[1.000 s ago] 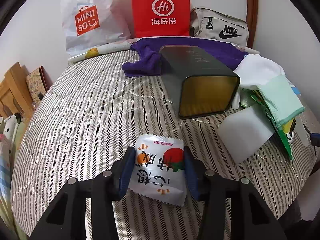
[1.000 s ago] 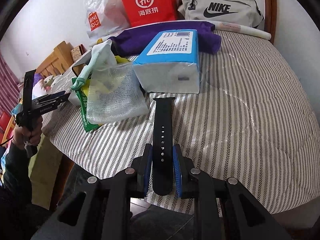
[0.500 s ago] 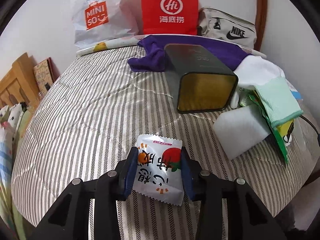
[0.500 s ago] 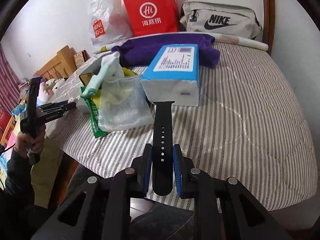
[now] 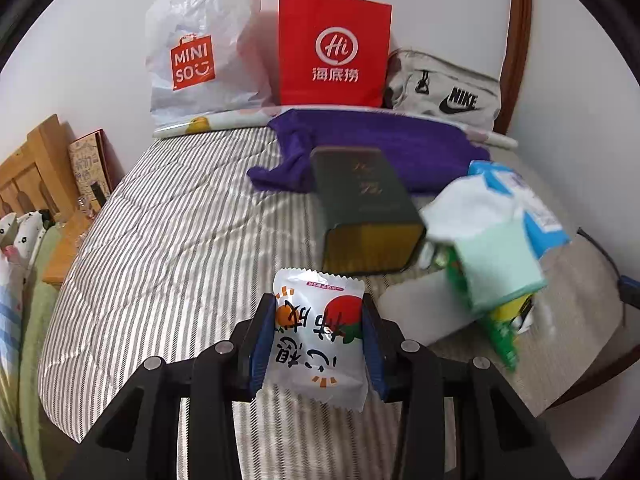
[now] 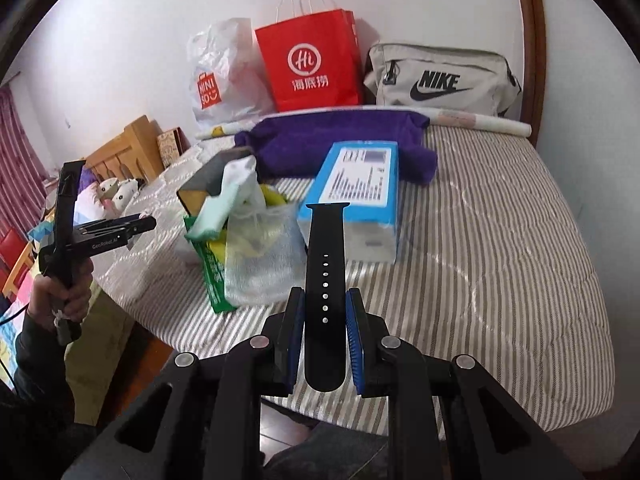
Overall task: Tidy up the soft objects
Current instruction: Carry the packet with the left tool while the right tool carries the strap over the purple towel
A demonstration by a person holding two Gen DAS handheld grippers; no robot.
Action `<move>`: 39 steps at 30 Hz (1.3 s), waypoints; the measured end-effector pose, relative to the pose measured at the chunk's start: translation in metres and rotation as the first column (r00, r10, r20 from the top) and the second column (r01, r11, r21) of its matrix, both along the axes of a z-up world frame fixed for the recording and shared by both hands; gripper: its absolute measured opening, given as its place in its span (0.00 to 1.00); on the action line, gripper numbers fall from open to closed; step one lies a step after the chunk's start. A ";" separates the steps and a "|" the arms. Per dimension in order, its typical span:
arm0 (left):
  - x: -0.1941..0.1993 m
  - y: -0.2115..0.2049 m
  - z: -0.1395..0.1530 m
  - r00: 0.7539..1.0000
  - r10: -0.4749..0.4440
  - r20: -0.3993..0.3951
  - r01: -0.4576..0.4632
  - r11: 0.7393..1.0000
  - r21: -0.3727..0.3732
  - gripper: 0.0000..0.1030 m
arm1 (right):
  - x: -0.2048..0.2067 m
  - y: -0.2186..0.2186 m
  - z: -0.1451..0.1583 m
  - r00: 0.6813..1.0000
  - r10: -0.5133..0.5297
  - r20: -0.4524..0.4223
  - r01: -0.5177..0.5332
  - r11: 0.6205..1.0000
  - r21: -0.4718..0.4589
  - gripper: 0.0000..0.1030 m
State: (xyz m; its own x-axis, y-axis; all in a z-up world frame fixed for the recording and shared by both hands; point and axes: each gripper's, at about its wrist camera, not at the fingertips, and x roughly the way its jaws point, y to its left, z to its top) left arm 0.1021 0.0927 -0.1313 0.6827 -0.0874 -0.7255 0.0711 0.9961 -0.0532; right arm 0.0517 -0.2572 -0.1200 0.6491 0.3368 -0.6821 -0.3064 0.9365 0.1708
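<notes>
Across the striped bed (image 5: 168, 248) everything I have to sort lies toward the headboard side: the purple towel (image 6: 340, 140) spread along the back, the dark open-ended tin box (image 5: 364, 208) lying on its side in front of it, the blue tissue pack (image 6: 360, 192) just beside a heap made of a mint-green cloth (image 5: 500, 264), a green snack bag (image 6: 212, 272) and a clear mesh pouch (image 6: 260, 264). Both of my loads hang clear of the bedding, so I judge the step in hand to be the carry toward wherever the soft things are gathered, possibly that tin box, though I cannot tell the destination for sure. To do it well I would keep both grippers tilted as they are, move them separately so they do not cross, and come in above the heap so as not to snag the cloth. My left gripper (image 5: 318, 336) has its fingers (image 5: 260, 344) part-way open and pressed against the two sides of the white snack packet (image 5: 318, 332), which bulges between them; a soft packet like that can slip, so I would not loosen the squeeze. My right gripper (image 6: 325, 332) is closed narrow on the black watch strap (image 6: 325, 280), gripped near its rounded end, the rest of it standing out ahead over the tissue pack.
</notes>
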 end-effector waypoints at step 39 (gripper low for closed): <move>0.200 -0.009 0.039 0.997 -0.003 -0.080 0.003 1.000 0.001 0.38 | 0.247 0.035 0.033 0.999 -0.043 0.012 0.044 0.998 -0.046 0.20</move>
